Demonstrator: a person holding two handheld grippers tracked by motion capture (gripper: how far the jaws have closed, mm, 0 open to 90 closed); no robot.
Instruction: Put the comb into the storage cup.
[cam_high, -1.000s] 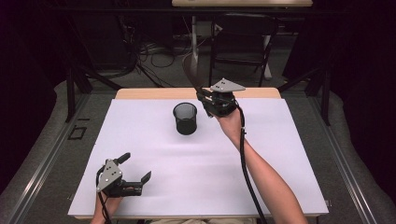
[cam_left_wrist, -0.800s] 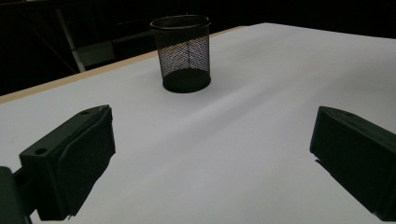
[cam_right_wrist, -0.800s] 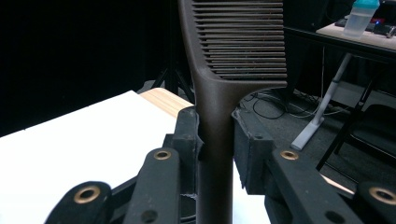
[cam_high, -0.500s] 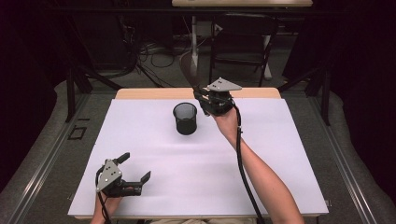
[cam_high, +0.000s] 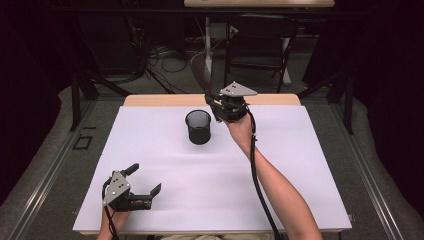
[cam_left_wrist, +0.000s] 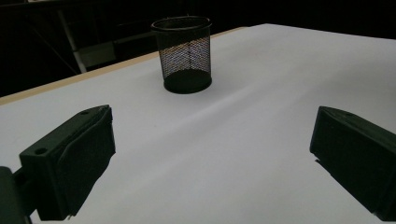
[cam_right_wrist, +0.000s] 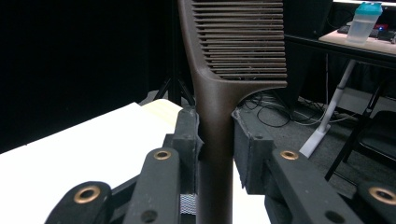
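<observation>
we see our right gripper (cam_right_wrist: 214, 140) clamped on the comb (cam_right_wrist: 233, 42), its top cut off, beside the cup (cam_high: 198, 126). our left gripper (cam_high: 145, 182) rests spread wide, near edge.

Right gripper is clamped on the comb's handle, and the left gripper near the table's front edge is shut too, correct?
Not quite. The right gripper does clamp the comb by its handle, but the left gripper is open: the left gripper view shows its jaws wide apart.
</observation>
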